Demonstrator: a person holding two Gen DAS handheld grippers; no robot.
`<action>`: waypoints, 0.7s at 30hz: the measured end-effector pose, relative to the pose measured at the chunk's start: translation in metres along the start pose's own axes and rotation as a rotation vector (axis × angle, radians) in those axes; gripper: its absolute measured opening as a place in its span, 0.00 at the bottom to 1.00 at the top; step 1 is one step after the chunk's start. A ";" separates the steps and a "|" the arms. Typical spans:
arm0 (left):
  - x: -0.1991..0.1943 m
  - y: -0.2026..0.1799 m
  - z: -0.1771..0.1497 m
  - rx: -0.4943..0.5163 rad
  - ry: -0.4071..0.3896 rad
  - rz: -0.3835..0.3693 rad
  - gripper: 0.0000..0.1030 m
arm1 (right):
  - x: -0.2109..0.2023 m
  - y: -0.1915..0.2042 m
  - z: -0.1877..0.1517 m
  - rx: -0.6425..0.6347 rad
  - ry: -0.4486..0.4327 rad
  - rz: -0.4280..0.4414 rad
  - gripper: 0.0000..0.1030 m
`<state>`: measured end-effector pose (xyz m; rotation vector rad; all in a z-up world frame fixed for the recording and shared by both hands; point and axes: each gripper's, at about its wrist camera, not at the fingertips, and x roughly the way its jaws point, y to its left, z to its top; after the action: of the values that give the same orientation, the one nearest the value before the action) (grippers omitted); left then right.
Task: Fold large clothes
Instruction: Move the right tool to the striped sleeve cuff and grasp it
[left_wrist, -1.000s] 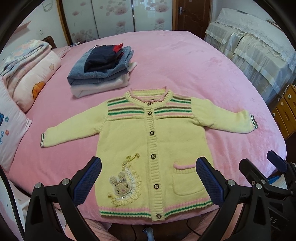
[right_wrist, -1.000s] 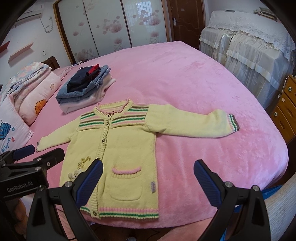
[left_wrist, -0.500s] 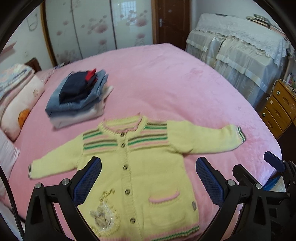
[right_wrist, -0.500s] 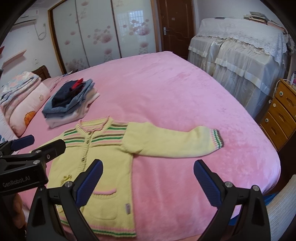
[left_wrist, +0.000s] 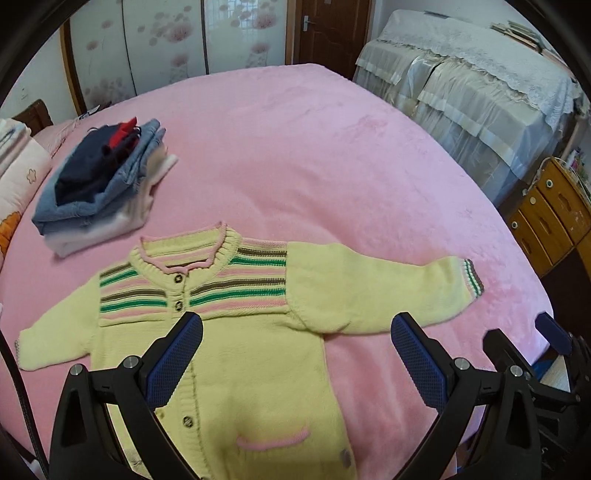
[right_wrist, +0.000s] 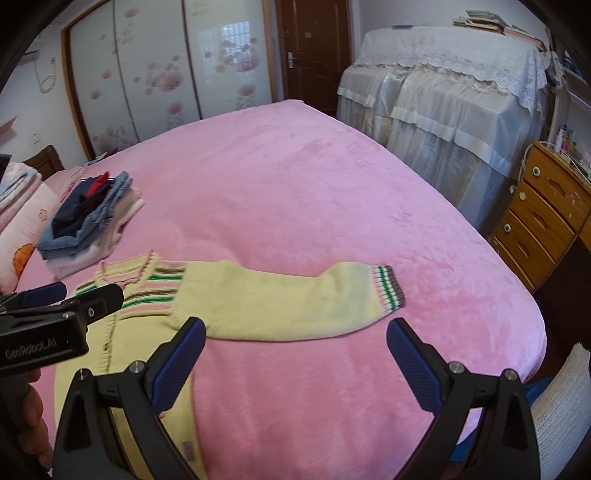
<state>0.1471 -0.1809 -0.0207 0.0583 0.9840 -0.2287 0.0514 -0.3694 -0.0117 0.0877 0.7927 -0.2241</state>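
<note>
While both tongs, left tongs (left_wrist: 295, 354) and right tongs (right_wrist: 295, 352), gape empty: one cardigan (left_wrist: 258, 369), one folded stack (left_wrist: 99, 184).

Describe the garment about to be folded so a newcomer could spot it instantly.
On the pink bed, nearest the open grippers, lies the pale yellow knitted cardigan, spread flat with sleeves out. Unlike the folded denim-and-navy clothes stack behind it, it has pink, green and brown chest stripes.

bedspread (right_wrist: 295, 177) bare beyond cardigan (left_wrist: 258, 350); folded stack (left_wrist: 99, 184) far-left
</note>
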 end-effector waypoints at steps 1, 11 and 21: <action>0.006 -0.002 0.001 -0.001 0.002 0.008 0.98 | 0.005 -0.003 0.000 0.006 0.007 -0.005 0.96; 0.066 -0.014 -0.002 0.043 0.087 0.038 0.98 | 0.052 -0.030 -0.008 0.057 0.103 -0.064 0.96; 0.099 -0.034 -0.006 0.119 0.107 0.048 0.98 | 0.096 -0.057 -0.016 0.135 0.173 -0.110 0.96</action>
<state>0.1869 -0.2289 -0.1043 0.2045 1.0738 -0.2422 0.0921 -0.4386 -0.0906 0.1925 0.9558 -0.3782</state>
